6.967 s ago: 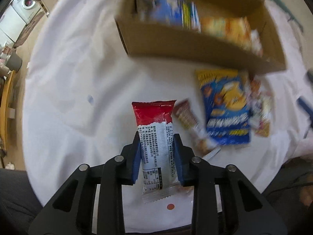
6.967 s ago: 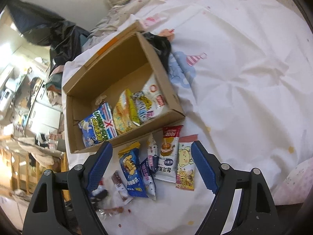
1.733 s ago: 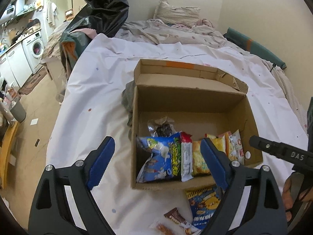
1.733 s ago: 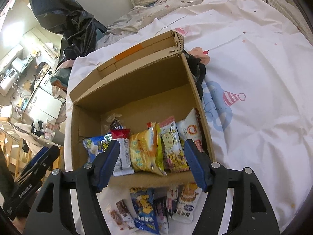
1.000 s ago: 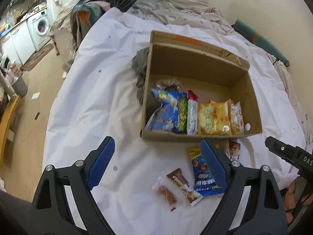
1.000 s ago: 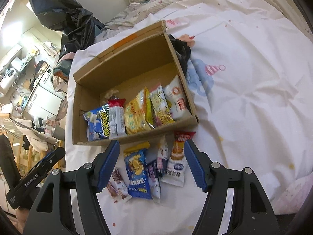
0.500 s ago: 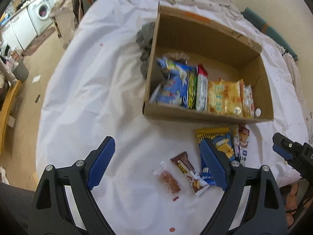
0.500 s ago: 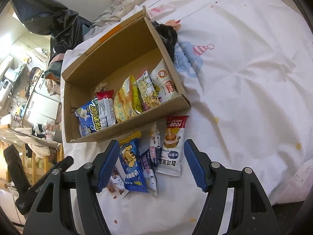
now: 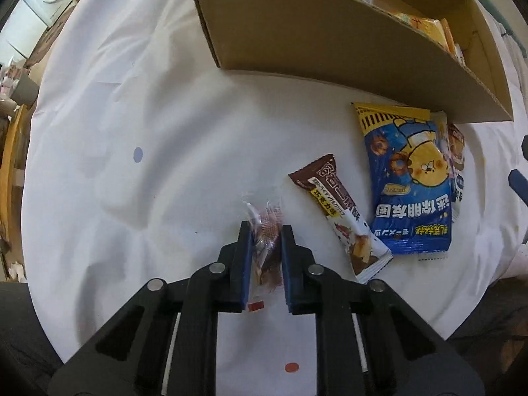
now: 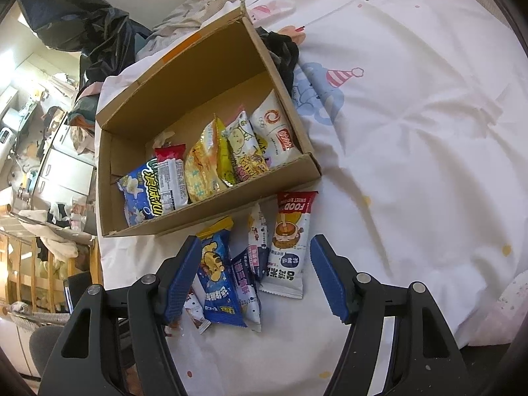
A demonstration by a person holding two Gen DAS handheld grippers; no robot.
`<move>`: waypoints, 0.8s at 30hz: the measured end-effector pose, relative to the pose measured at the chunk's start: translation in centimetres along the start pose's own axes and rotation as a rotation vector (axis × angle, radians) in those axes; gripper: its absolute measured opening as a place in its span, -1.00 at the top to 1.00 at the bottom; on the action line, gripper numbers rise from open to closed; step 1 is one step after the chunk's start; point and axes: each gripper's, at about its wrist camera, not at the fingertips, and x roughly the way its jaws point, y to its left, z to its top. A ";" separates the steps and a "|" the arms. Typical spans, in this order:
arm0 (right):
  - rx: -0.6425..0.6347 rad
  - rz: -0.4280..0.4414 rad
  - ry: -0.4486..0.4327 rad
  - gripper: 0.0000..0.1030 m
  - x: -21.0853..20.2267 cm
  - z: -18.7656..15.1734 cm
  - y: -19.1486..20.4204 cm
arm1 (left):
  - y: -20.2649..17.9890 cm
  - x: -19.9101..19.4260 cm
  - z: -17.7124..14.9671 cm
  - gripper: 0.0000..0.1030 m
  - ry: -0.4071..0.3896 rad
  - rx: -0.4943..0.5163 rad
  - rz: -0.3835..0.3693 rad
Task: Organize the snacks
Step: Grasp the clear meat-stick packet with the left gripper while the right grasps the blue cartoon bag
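- Left gripper (image 9: pixel 266 231) has its blue pads pinched in on a small clear-wrapped snack (image 9: pixel 265 234) with something reddish-brown inside. The wrapper's top end pokes out past the fingertips, and the rest runs back between the pads. Can't tell whether it's off the sheet or lying on it.
- Just right of that, a brown chocolate bar (image 9: pixel 340 213) lies diagonally on the white sheet (image 9: pixel 132 115), not touching the gripper.
- Next one over is a blue cookie bag (image 9: pixel 407 181) with a yellow cartoon character and a yellow top edge, flat on the sheet. Its lower left corner sits right against the chocolate bar's bottom end.
- A couple more packets peek out from under the blue bag's right edge; too little shows there to say much.
- Behind all that is the cardboard box (image 9: pixel 313 33), near wall facing the camera, with the tops of a few packets showing over its rim.
- Right gripper (image 10: pixel 255 265) is wide open, nothing between the pads, hovering over the loose pile in front of the box.
- Under it: the blue cookie bag, a dark blue packet (image 10: pixel 246 283), a slim white-and-navy stick (image 10: pixel 258 241), and a white packet with a red "FOOD" top (image 10: pixel 288 244), side by side and overlapping a bit.
- Inside the box, standing in a row against the near wall: blue-and-white bag (image 10: pixel 142 191), red-topped white packet (image 10: pixel 170 175), yellow bag (image 10: pixel 206 161), cartoon-print packet (image 10: pixel 246 145), white bag with an orange swirl (image 10: pixel 274 128).
- The back half of the box is bare cardboard, except for a crumpled wrapper (image 10: pixel 163 138).
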 end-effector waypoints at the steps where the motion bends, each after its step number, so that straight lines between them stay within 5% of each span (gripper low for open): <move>1: 0.000 -0.005 0.003 -0.37 0.1 0.0 -0.1 | 0.1 -0.2 0.0 0.75 0.003 0.002 0.012; 5: -0.007 0.061 0.074 -0.35 1.2 -0.2 0.2 | 0.3 -1.8 0.2 0.75 -0.030 -0.003 -0.006; 8: -0.030 0.111 0.143 -0.11 2.7 -0.6 1.2 | 0.4 -3.6 0.5 0.75 -0.086 -0.010 -0.004; 12: -0.135 0.057 0.198 0.12 5.2 -1.3 3.7 | 0.7 -5.1 0.9 0.75 -0.133 -0.035 -0.014; 19: -0.223 -0.041 0.292 0.15 9.7 -2.1 6.3 | 1.7 -6.0 1.2 0.75 -0.141 -0.069 -0.045; 21: -0.289 -0.078 0.302 0.53 10.4 -2.5 7.3 | 2.0 -5.9 1.4 0.75 -0.143 -0.081 -0.048; 24: -0.304 -0.079 0.314 0.68 10.8 -2.8 7.2 | 2.3 -5.7 1.4 0.75 -0.140 -0.095 -0.055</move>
